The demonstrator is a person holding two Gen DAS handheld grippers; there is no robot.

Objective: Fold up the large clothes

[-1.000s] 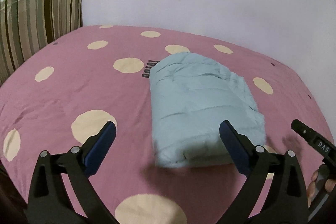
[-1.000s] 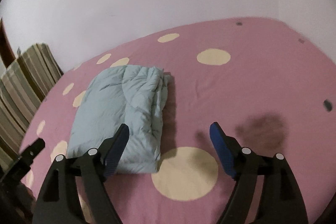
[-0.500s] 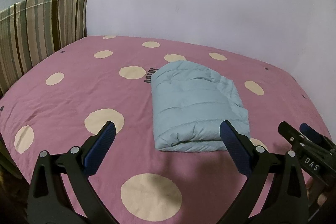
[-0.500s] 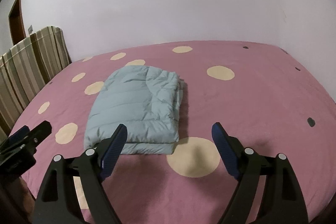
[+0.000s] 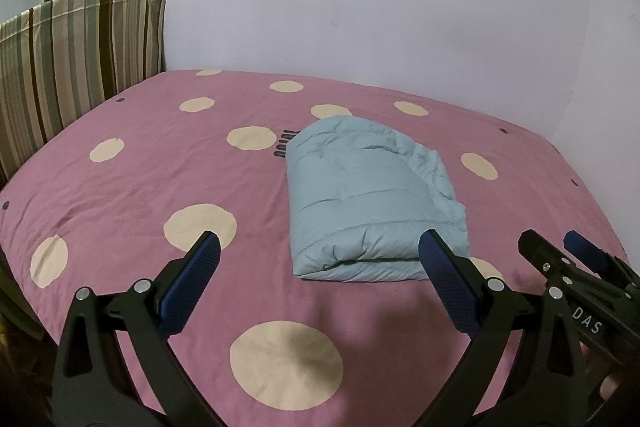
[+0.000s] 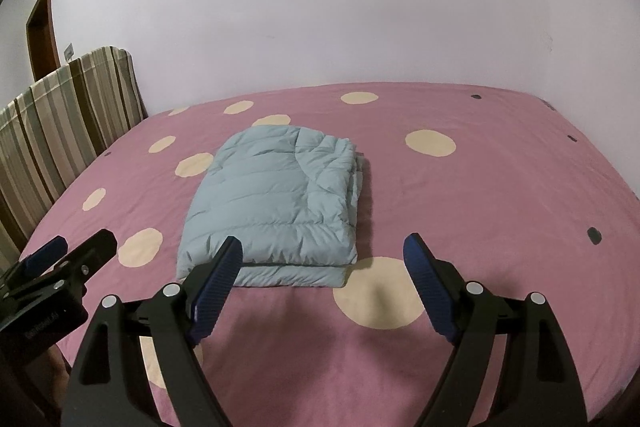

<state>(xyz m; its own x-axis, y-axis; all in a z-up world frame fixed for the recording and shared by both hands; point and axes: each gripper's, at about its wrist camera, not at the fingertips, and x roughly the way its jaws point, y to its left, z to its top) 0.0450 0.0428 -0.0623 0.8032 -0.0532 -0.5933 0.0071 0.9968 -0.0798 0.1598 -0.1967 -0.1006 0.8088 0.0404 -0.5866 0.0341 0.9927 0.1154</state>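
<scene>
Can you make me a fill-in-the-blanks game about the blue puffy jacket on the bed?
1. The blue jacket is already ____.
2. It lies on a pink bedspread with cream ____.
3. The left claw and right claw are both ____.
4. Neither claw is ____ the jacket.

Missing words: folded; dots; open; touching
</scene>
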